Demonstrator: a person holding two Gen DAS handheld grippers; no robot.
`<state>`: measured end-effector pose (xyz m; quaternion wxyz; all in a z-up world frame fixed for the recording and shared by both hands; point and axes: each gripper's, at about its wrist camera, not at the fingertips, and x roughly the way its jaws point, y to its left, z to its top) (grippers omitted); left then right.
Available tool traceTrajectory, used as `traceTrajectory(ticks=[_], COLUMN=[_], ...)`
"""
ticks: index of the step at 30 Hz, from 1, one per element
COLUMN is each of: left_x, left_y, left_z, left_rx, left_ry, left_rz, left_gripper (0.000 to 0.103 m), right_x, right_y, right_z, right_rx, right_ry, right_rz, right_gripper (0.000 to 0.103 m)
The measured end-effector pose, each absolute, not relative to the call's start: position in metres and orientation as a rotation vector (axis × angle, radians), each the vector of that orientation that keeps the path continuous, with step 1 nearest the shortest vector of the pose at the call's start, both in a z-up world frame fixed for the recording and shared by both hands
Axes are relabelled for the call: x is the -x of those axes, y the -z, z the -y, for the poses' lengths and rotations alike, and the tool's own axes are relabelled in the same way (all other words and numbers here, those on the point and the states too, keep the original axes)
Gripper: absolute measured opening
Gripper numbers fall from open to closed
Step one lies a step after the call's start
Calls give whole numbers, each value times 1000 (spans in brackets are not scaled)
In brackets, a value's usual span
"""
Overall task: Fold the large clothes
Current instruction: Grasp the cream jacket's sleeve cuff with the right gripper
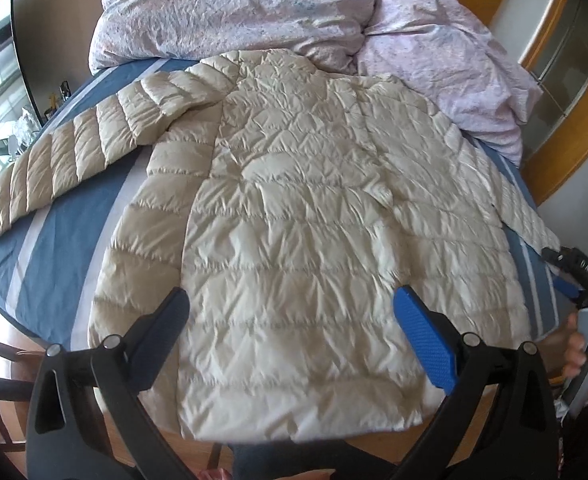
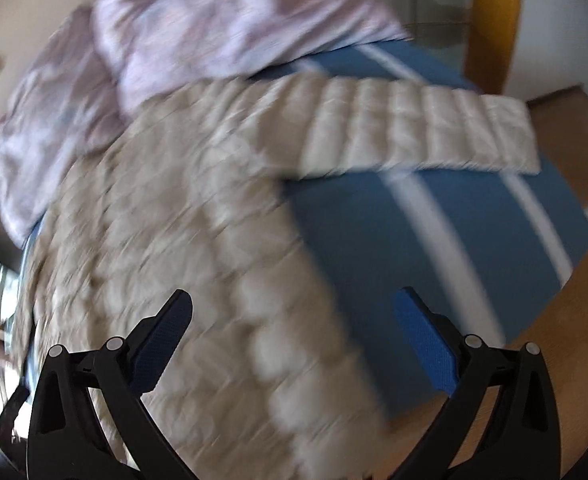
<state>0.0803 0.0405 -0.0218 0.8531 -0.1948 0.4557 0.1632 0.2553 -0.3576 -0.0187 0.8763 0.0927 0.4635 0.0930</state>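
Cream quilted jacket [image 1: 294, 208] spread flat, sleeves out, both hand-held grippers [image 1: 290, 316] [image 2: 294, 320] wide apart, empty.

We make out only one marking: pale characters on the black body of the right gripper [image 1: 565, 276] at the right edge of the left wrist view, too small and skewed to read surely. The blurred right wrist view shows us none.
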Motion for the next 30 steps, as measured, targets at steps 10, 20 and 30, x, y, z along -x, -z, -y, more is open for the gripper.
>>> traceTrajectory(ticks=[10, 20, 30], left_x=[-108, -117, -120], left_y=[35, 35, 29], left_z=[-47, -47, -53], left_rx=[441, 457, 462], left_ry=[-357, -356, -340], left_rz=[-1003, -1017, -1004], left_gripper=[101, 101, 101], right_x=[-376, -415, -412], right_y=[38, 64, 67], right_z=[501, 580, 571], right_rx=[-373, -526, -549], right_ry=[185, 370, 309], right_rz=[-989, -1053, -1011], right_gripper=[85, 67, 8])
